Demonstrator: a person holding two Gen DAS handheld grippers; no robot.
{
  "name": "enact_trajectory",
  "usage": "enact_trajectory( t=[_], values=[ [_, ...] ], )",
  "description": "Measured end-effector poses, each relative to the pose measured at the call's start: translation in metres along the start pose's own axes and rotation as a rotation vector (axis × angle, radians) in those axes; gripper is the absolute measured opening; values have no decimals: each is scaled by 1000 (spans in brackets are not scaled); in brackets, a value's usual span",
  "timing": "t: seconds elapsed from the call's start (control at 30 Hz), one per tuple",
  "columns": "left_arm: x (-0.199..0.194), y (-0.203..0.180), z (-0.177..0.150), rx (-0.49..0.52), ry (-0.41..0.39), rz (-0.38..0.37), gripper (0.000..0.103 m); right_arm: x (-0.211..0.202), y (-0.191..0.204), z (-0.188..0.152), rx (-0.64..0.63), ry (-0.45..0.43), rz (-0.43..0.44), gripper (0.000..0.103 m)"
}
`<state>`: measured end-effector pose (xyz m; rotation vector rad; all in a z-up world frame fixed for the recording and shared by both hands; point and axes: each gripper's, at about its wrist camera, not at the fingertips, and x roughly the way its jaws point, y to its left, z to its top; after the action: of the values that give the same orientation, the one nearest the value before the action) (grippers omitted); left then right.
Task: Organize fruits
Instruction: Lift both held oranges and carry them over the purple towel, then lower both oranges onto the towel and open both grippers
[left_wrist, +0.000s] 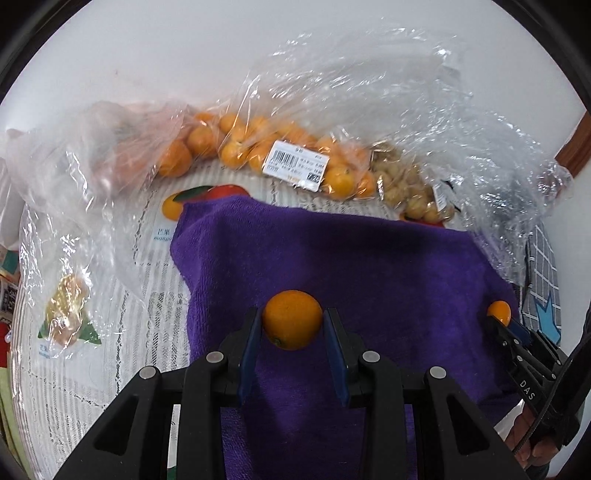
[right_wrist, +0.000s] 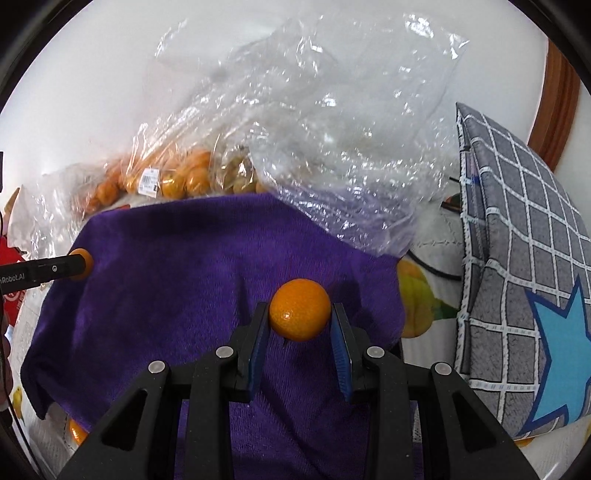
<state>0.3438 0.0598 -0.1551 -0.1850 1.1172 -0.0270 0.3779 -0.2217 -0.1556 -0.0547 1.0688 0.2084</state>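
Setting both fruits down on the purple towel (left_wrist: 369, 266) seems to be the step in hand, and to do it well each hand should lower its fruit until it touches the cloth before the grip is loosened, so that it does not drop and roll. The left gripper (left_wrist: 292, 325) pinches a small orange (left_wrist: 291, 319) between its blue pads, and the right gripper (right_wrist: 300, 319) pinches a second small orange (right_wrist: 300, 314) in the same way; both pairs of jaws are pressed on the fruit, not spread. Each orange hangs over the towel, the left one nearer its left half and the right one nearer its right edge, well apart from each other. I cannot tell whether they already touch the cloth. The fruits are round, with bright, slightly dimpled skin, and the left one shows a small stem mark on its lower side. Being round, they will probably roll easily, though the soft pile of the towel should help to stop them. Behind the towel lies a clear plastic bag (left_wrist: 280, 147) with many more small oranges and a white price label (left_wrist: 297, 166), and beside it a bag of small yellowish-brown fruits (left_wrist: 410, 188). A large empty-looking clear bag (right_wrist: 332, 129) stands crumpled over the far right corner of the towel, so the right hand should keep away from it.
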Motion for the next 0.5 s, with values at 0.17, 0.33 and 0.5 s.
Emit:
enact_trajectory(
  t=[0.17, 0.33, 0.5],
  values=[
    [8, 3, 0, -8, 36, 15, 33, 4, 1, -2, -3, 17, -2, 32],
    [15, 2, -2, -5, 58, 13, 33, 8, 3, -3, -9, 28, -5, 32],
    [16, -1, -3, 3, 63, 21, 33, 9, 4, -2, -13, 36, -7, 32]
  ],
)
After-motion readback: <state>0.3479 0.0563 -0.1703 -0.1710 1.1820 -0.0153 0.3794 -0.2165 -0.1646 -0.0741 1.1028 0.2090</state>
